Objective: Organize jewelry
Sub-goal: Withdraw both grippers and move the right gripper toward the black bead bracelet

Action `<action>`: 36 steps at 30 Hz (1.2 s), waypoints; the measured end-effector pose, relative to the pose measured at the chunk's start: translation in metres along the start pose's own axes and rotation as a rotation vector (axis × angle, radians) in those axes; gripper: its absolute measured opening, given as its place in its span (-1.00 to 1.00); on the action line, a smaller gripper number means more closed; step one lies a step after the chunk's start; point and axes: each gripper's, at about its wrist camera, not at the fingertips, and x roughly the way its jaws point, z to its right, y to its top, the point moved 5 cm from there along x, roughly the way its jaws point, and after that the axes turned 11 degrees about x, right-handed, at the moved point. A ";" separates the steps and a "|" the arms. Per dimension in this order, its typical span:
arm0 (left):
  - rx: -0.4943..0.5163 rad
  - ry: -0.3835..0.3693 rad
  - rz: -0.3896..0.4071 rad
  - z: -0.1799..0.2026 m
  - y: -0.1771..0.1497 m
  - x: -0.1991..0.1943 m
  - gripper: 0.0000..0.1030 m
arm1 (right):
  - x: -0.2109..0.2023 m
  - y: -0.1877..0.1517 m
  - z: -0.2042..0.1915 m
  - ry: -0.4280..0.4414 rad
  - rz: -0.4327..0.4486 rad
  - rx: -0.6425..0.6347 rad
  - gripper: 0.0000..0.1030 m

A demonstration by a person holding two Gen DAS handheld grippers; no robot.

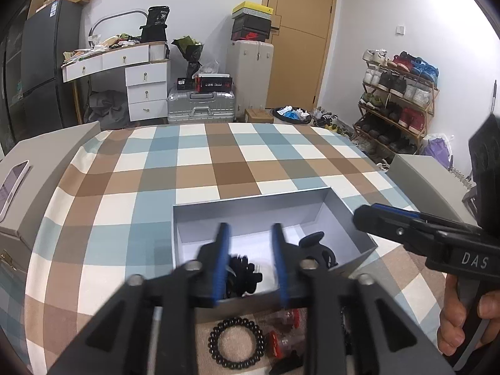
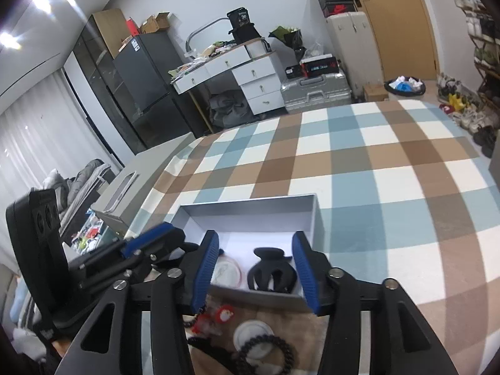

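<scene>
A grey open box [image 1: 250, 209] [image 2: 250, 209] sits on the checked cloth. In it lie a black hair claw [image 2: 271, 273], a black coiled tie [image 1: 245, 276] and a white round item [image 2: 226, 273]. My left gripper [image 1: 250, 234] is open and empty over the box's near half. My right gripper [image 2: 254, 243] is open and empty above the claw. Before the box lie a black bead bracelet [image 1: 236, 342] [image 2: 265, 354], red clips [image 1: 281, 331] [image 2: 218, 315] and a white disc [image 2: 253, 332].
The checked cloth [image 1: 218, 162] covers the table. A grey box with a phone [image 1: 14, 184] stands at the left and another grey box [image 1: 431, 181] at the right. Beyond are a desk, suitcases, a shoe rack and a door.
</scene>
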 end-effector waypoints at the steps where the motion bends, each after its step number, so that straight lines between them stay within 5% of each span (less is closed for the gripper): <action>1: -0.008 -0.003 0.001 -0.001 -0.001 -0.002 -0.13 | -0.005 -0.002 0.002 -0.023 0.013 -0.005 0.01; 3: -0.044 -0.020 0.012 -0.003 -0.004 -0.009 0.21 | -0.011 -0.004 0.004 -0.063 0.018 -0.019 0.03; 5: -0.075 -0.035 0.016 -0.006 -0.007 -0.017 0.38 | -0.016 -0.007 0.006 -0.078 0.011 -0.032 0.41; 7: -0.082 -0.033 0.013 -0.008 -0.010 -0.022 0.61 | -0.021 -0.012 0.007 -0.081 -0.003 -0.048 0.52; 13: -0.050 0.018 0.008 -0.010 -0.021 -0.036 0.94 | -0.030 -0.029 0.005 -0.101 -0.014 -0.110 0.89; 25: -0.046 0.054 -0.099 -0.010 -0.065 -0.015 0.97 | -0.013 -0.079 0.007 -0.131 -0.154 -0.202 0.83; 32: -0.043 0.054 -0.139 -0.012 -0.079 -0.009 0.97 | -0.007 -0.094 0.004 -0.078 -0.219 -0.204 0.34; 36: -0.052 0.036 -0.154 -0.012 -0.082 -0.008 0.97 | -0.002 -0.105 -0.004 -0.061 -0.256 -0.237 0.22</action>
